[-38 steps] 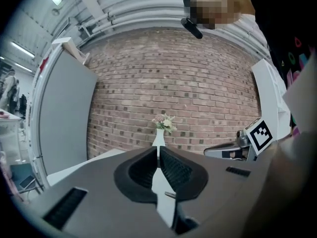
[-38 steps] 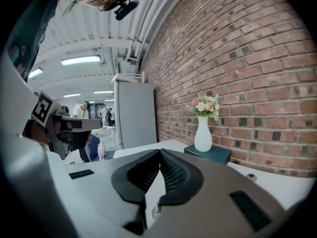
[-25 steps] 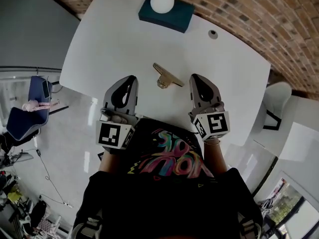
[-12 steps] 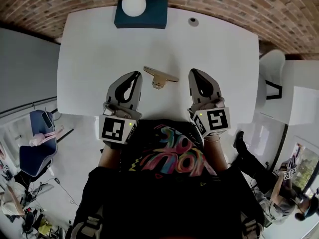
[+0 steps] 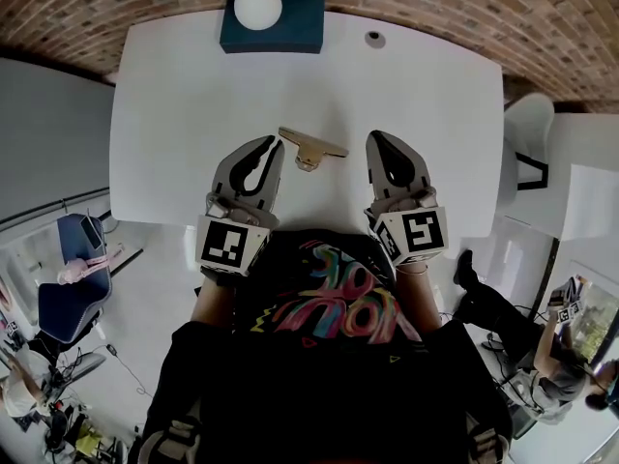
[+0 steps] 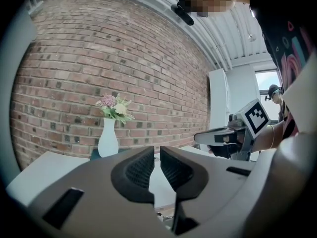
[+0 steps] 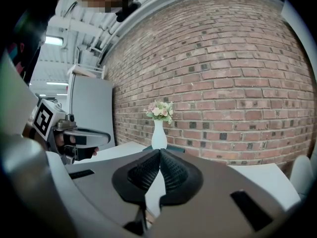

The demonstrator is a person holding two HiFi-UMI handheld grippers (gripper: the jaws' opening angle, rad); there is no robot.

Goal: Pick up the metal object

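A brass-coloured metal object [image 5: 310, 149], a flat bar with a round end, lies on the white table [image 5: 193, 95] between my two grippers. My left gripper [image 5: 273, 144] rests just left of it, jaws drawn together with only a thin slit and nothing between them [image 6: 157, 150]. Just right of the object is my right gripper [image 5: 375, 140], its ribbed pads meeting at the tips and holding nothing [image 7: 159, 152]. Neither gripper touches the object. Each gripper view shows the other gripper off to the side.
A white vase with flowers [image 5: 258, 6] stands on a dark teal block [image 5: 273, 27] at the table's far edge, before a brick wall. A small round grommet [image 5: 374, 39] sits at the far right. A white chair [image 5: 528, 129] stands beyond the right edge.
The head view swung, so the table now sits squarer in the picture. My left gripper edged slightly toward the metal object. The object and the right gripper kept their places.
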